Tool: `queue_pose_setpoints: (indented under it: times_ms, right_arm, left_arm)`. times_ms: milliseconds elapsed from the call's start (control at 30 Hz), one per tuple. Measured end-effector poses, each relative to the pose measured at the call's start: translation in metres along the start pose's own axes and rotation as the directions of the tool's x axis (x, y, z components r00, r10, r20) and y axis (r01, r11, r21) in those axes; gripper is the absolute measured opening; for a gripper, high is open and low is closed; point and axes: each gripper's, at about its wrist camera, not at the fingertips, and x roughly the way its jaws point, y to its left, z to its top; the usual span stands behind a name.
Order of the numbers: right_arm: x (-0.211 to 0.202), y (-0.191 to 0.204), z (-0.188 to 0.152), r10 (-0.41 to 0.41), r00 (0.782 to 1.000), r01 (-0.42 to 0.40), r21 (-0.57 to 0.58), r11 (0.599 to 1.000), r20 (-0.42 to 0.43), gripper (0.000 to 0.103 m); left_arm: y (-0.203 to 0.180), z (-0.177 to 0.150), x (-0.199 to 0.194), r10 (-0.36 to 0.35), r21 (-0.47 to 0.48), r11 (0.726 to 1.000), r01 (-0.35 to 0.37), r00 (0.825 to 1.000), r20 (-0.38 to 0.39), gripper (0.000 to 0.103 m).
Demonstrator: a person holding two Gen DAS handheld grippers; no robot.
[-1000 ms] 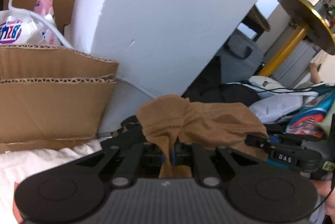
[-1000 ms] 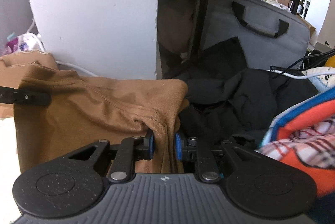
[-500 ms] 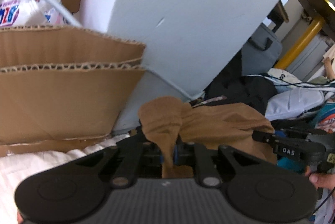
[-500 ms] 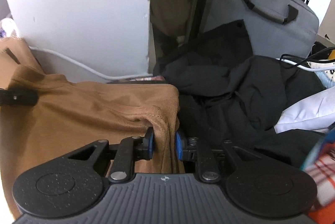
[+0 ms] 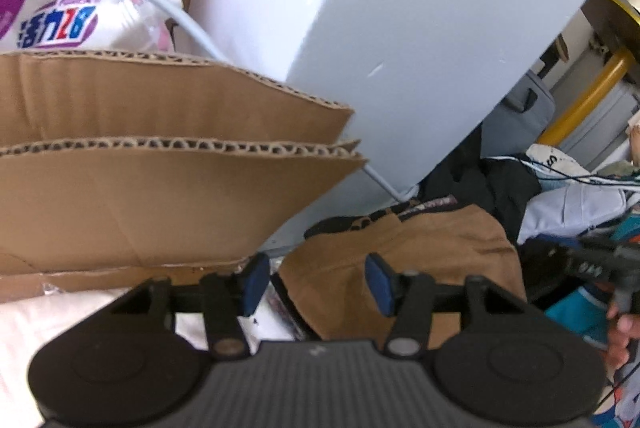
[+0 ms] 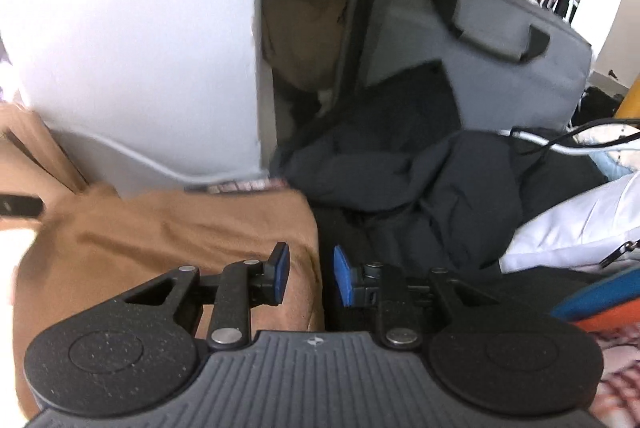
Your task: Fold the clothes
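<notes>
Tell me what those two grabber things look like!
Both are black plastic. The left gripper and right gripper each have a ridged dark grey body, two round black discs at the sides, silver rivets on jointed black arms, and bright blue pads on the fingertips. The right gripper's plastic looks speckled. Blurred white lettering marks the right one's side in the left view.

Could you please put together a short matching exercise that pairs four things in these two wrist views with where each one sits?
Things:
1. folded brown cotton garment
2. crumpled black jacket
3. grey fabric case with black handle
4. corrugated brown cardboard flaps

Places:
A. left side of the left wrist view
B. behind the black jacket
C. below both open grippers
D. right of the brown garment

Pairs: 1-C, 2-D, 3-B, 4-A
</notes>
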Motion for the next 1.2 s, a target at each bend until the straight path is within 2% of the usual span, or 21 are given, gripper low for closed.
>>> queue_pose_setpoints:
  times_ms: [233,433,467,500,667,867,1200]
  right_arm:
    - [-0.019,0.003,-0.037,0.058,0.997,-0.059,0.021,0.998,0.046,0.025]
    - [-0.026,0.005,-0.062,0.100,0.990,-0.106,0.060,0.993,0.096,0.021]
    - [-0.024,0.006,-0.062,0.098,0.990,-0.105,0.066,0.992,0.104,0.015]
    - [-0.022,0.007,-0.062,0.094,0.990,-0.102,0.073,0.992,0.109,0.010]
    - [-0.003,0.007,-0.050,0.103,0.989,-0.116,0.124,0.985,0.107,0.010]
    - [0.036,0.007,-0.034,0.070,0.996,-0.076,0.126,0.989,0.051,0.011]
    - [0.058,0.001,-0.021,0.021,0.999,-0.027,0.146,0.989,0.048,0.009]
  left_arm:
    - [-0.020,-0.018,-0.012,-0.028,0.054,0.998,0.027,1.000,0.010,0.053]
    - [-0.043,-0.031,-0.007,-0.031,0.112,0.993,0.029,0.999,0.016,0.046]
    - [-0.045,-0.033,-0.007,-0.027,0.120,0.992,0.024,0.999,0.020,0.044]
    - [-0.046,-0.034,-0.005,-0.027,0.120,0.992,0.025,0.999,0.020,0.043]
    - [-0.048,-0.037,0.006,-0.031,0.095,0.995,0.029,0.999,0.016,0.033]
    - [-0.041,-0.040,0.022,-0.018,0.073,0.997,0.017,1.000,0.005,0.030]
    - [-0.043,-0.030,0.045,0.034,0.090,0.995,-0.034,0.999,-0.002,0.034]
